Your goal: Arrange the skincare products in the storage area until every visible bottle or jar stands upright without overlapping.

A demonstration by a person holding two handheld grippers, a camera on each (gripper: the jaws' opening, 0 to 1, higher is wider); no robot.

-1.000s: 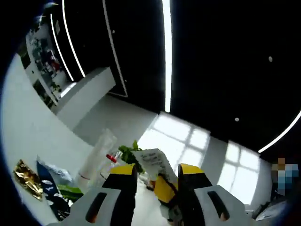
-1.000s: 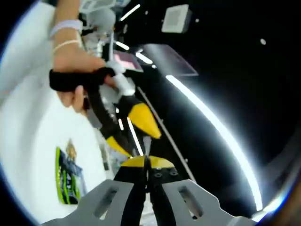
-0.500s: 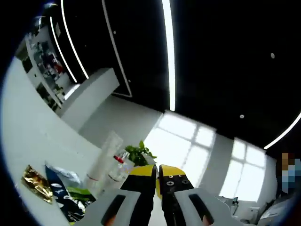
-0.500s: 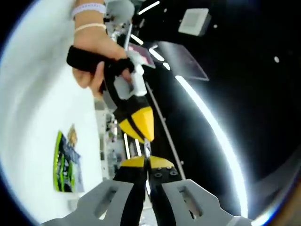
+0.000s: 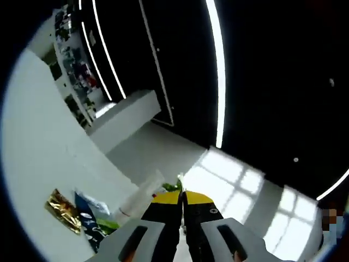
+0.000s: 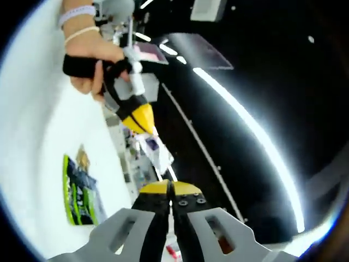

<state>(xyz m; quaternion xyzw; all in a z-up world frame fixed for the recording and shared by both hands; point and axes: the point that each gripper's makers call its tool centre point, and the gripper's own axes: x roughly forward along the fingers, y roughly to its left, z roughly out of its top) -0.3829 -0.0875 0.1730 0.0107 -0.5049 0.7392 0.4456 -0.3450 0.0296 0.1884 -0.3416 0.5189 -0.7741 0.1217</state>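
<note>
- Yellow-tipped jaws of your left gripper [image 5: 182, 197] are pressed together in the left gripper view, with nothing visible between them.
- Just beyond those tips, a clear plastic bottle [image 5: 143, 192] with a red mark near its top stands against the white surface [image 5: 38, 164], with green plant leaves [image 5: 175, 185] beside it.
- Lower left in that view, a gold foil packet [image 5: 64, 210] lies flat on the white surface, and a dark blue and green sachet [image 5: 94, 226] lies just beside it.
- Far back at the upper left, shelves [image 5: 73, 82] hold small items too blurred to identify.
- Your right gripper [image 6: 170, 188] also has its yellow-tipped jaws together, empty, in the right gripper view.
- From the left of that view comes your hand [image 6: 87, 60], wrapped around the black handle of the left gripper [image 6: 143, 124], whose yellow tips look closed.
- Just past those tips is a small white item with a printed label [image 6: 155, 155]; you cannot tell from this view whether the tips touch it, or what it is.
- A green and dark sachet [image 6: 79, 194] lies flat on the white surface [image 6: 32, 142], at the lower left of the right gripper view.
- Bright light strips [image 6: 256, 136] cross the dark background.
</note>
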